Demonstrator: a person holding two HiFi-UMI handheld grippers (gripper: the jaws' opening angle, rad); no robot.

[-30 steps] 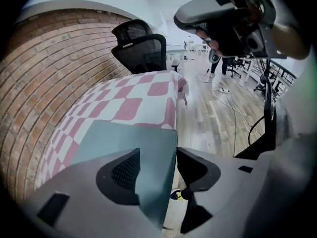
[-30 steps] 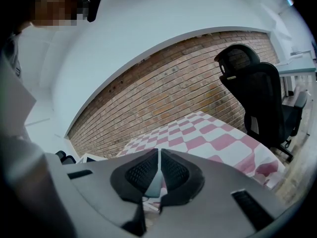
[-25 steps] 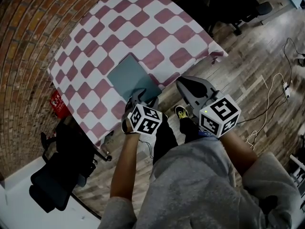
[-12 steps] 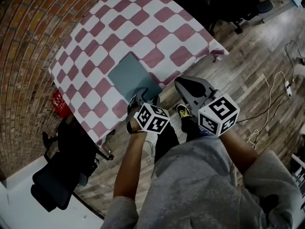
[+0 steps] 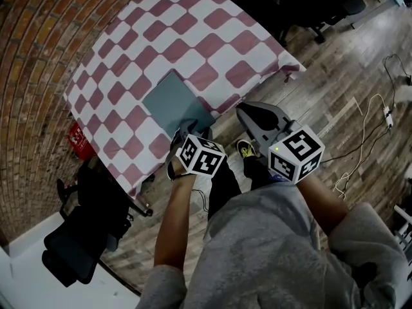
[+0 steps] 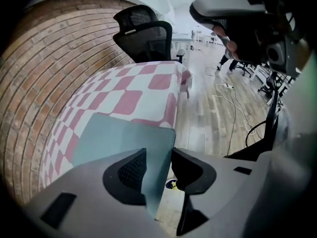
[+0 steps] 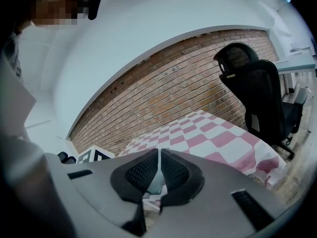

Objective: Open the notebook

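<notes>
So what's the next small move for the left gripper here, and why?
Probably finish closing on the notebook's corner, then lift. The left gripper's jaws are closing with the cover's edge between them, and the notebook lies shut on the table.

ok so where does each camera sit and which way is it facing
Head view: on the person's head, looking steeply down at the table, notebook, left gripper, right gripper, arms and lap.
Left gripper view: on the left gripper, looking down along its closing jaws, the notebook's corner between them, floor beyond.
Right gripper view: on the right gripper, looking nearly level along its shut jaws at the brick wall and office chair; the person's torso shows at left.
Shared: head and left gripper views both show the notebook.
</notes>
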